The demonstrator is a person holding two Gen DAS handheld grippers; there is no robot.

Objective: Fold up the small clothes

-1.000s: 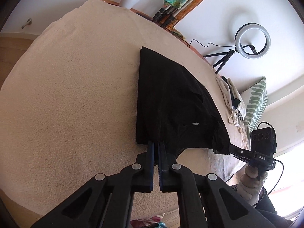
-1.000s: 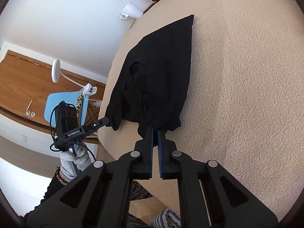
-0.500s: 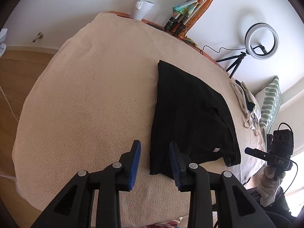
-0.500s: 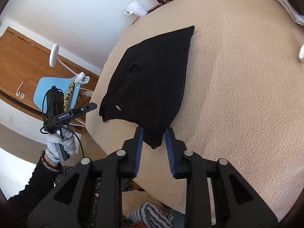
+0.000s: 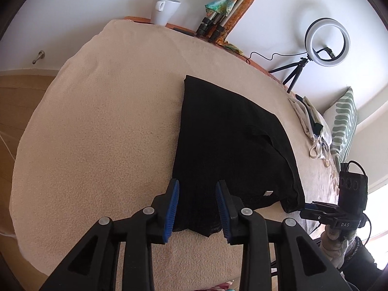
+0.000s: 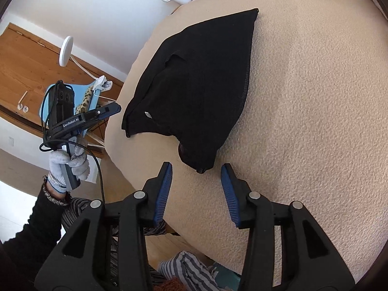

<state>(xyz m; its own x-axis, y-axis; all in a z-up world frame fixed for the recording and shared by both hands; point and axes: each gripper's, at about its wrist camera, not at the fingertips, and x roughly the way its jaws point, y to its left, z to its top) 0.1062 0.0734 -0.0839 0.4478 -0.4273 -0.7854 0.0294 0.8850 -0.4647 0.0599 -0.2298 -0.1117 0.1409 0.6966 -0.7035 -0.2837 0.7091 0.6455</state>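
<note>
Black garment [image 5: 228,150] lies folded on the beige-covered bed [image 5: 101,126]; both your claws are off it.

It's dark, fine-knit, folded to a rough tapered slab w/ one straight hemmed edge, a small white tag [image 6: 147,114] near the collar end & a loose corner bunched at the near tip. Your left claw [image 5: 197,208] has just been opening, jaws partway apart w/ the near hem showing between them, pads not pressing it. Your right claw [image 6: 196,189] has just been opening too, jaws partway apart, nothing gripped, cloth tip just ahead of the gap. White mug [image 5: 164,9] sits on the ledge behind the bed; can't tell what's in it.
</note>
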